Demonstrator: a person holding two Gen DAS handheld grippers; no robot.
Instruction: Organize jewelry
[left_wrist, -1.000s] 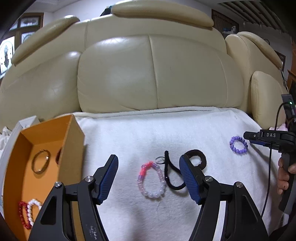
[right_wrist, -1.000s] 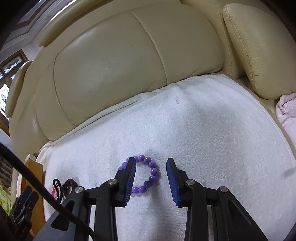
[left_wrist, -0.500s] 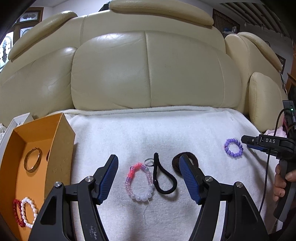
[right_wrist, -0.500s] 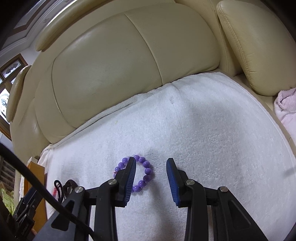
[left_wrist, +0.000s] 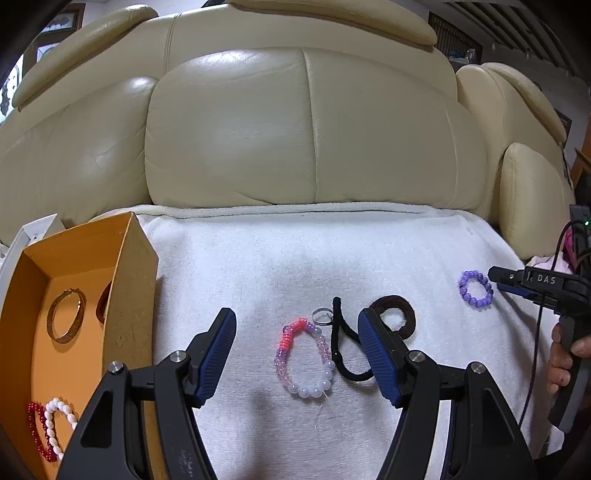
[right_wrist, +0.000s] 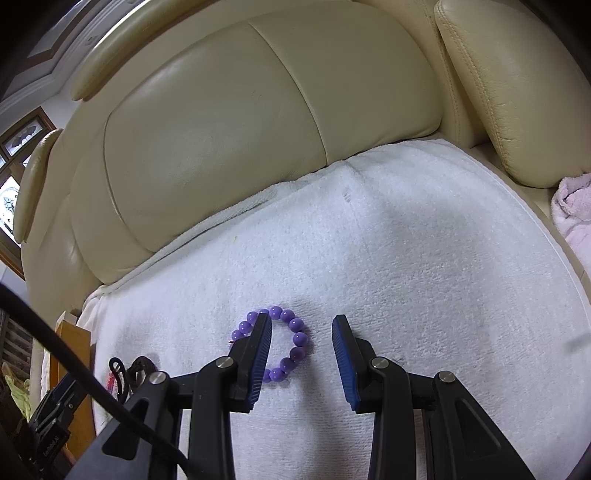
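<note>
Your left claw hangs open over the white towel spread on the cream leather sofa, and nothing is pinched between its blue pads. Framed between those pads lies the pink-and-lilac bead bracelet, flat on the towel, with a small clear ring touching its far end and a black hair tie looped just beside it; a brown hair tie sits partly behind the right pad. To the left, the orange box rests on the towel's edge and holds a gold bangle, plus a red bead strand and a white bead bracelet lying together at its near end. Your right claw is also open and empty, poised low over the purple bead bracelet: its left pad covers the bracelet's left side, while the right pad stands clear of the beads. Your right hand shows at the edge of the left view, gripping that tool's handle.
</note>
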